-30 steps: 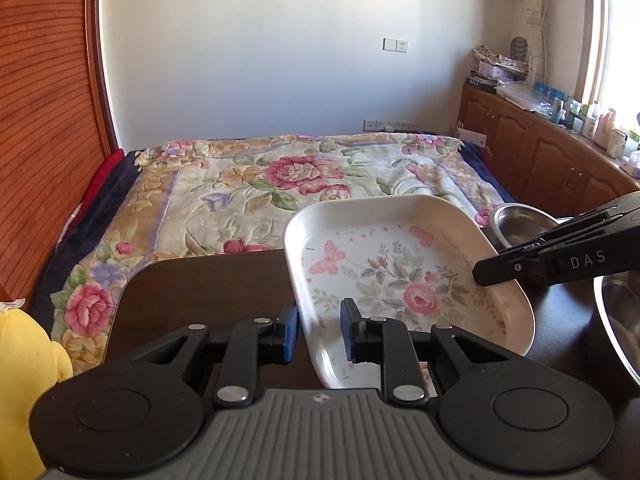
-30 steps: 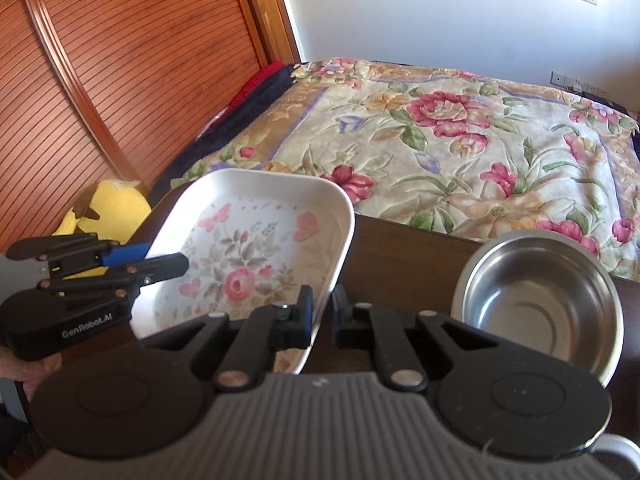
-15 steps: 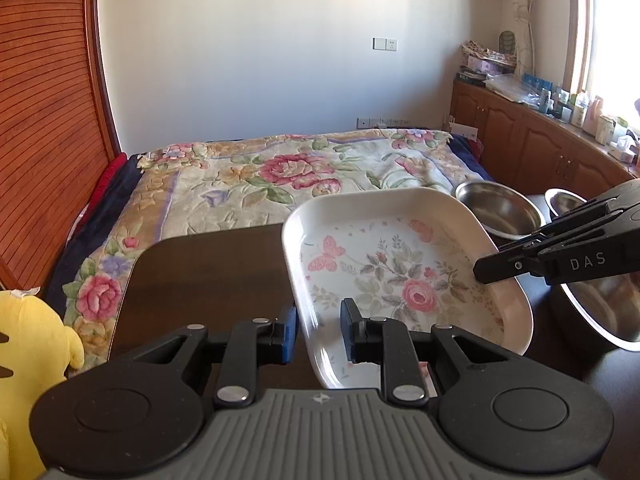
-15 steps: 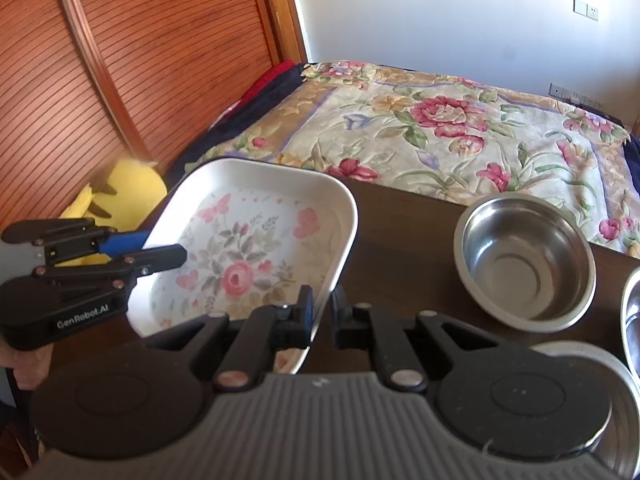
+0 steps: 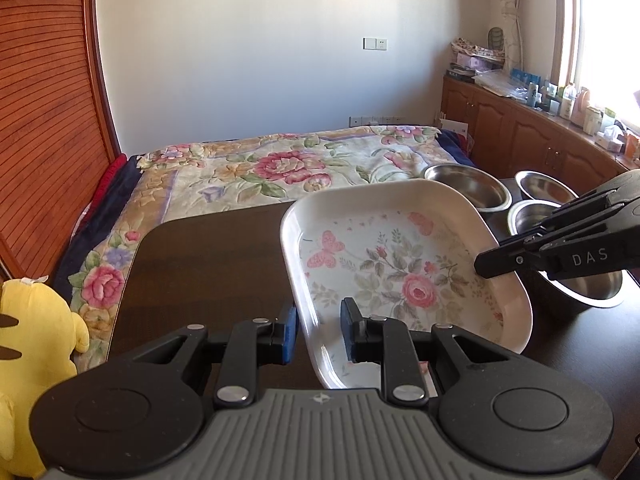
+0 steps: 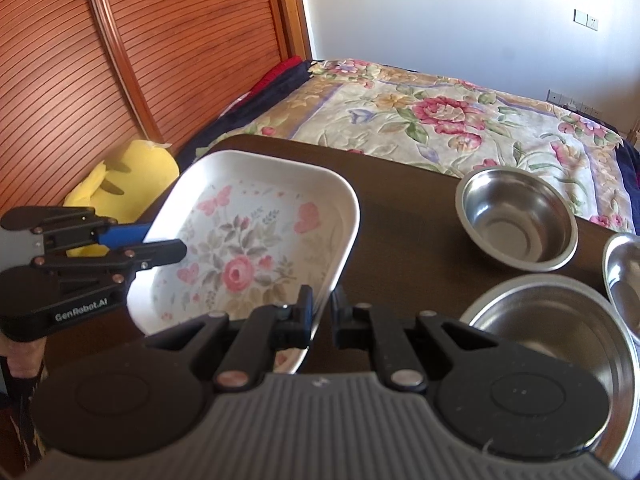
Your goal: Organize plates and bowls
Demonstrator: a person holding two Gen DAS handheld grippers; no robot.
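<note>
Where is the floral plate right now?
The floral plate is held over the dark table, gripped at opposite rims by the left gripper and right gripper. Three steel bowls sit to its right.

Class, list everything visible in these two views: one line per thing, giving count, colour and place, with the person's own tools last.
Floral tray: one, white with pink roses, over the table, held at both edges.
Steel bowls: three, silver, table's right part.
Table: one, dark brown, before the bed.
Bed: one, floral cover.
Plush toy: one, yellow, left of table.
Left tool: black, blue pads, clamping the tray's rim.
Right tool: black, clamping the opposite rim.
</note>
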